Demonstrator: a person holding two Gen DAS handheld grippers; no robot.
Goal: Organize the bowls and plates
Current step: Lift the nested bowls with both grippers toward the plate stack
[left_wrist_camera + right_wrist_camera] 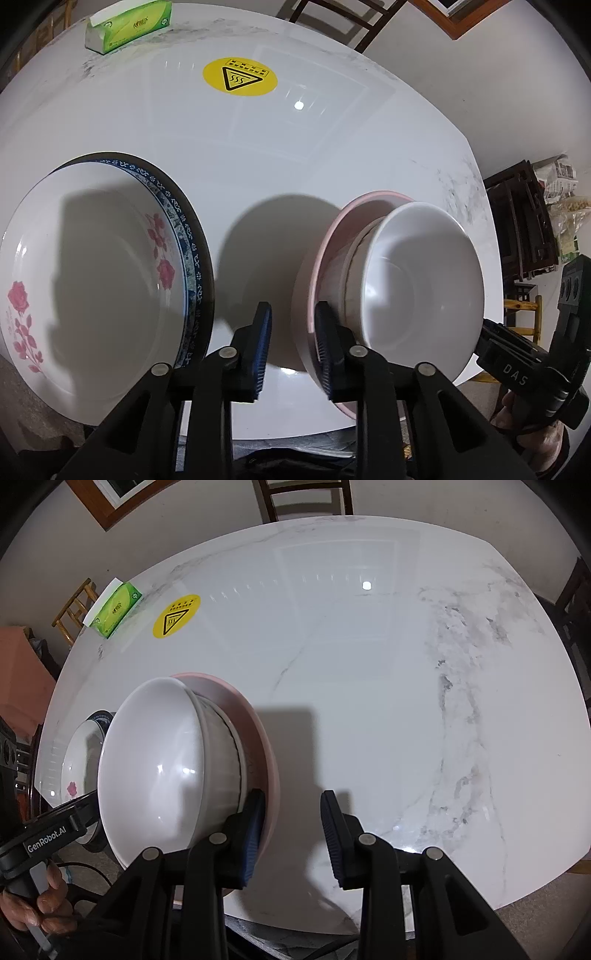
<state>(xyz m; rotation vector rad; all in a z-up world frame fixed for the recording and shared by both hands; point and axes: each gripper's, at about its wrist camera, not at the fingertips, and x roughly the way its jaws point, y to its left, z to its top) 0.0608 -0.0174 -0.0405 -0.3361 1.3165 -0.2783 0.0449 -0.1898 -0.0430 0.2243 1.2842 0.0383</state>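
Marble table (369, 664) carries a nested bowl stack (406, 280), between both tools. Left gripper (293, 350) straddles its pink rim, part-open; right gripper (291, 838), part-open, likewise, pinching nothing.

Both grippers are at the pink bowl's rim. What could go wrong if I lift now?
Neither the left gripper nor right gripper is clamped on the pink bowl yet; lifting may slip. The white bowl nested on top could topple, and the stack sits near the table edge.
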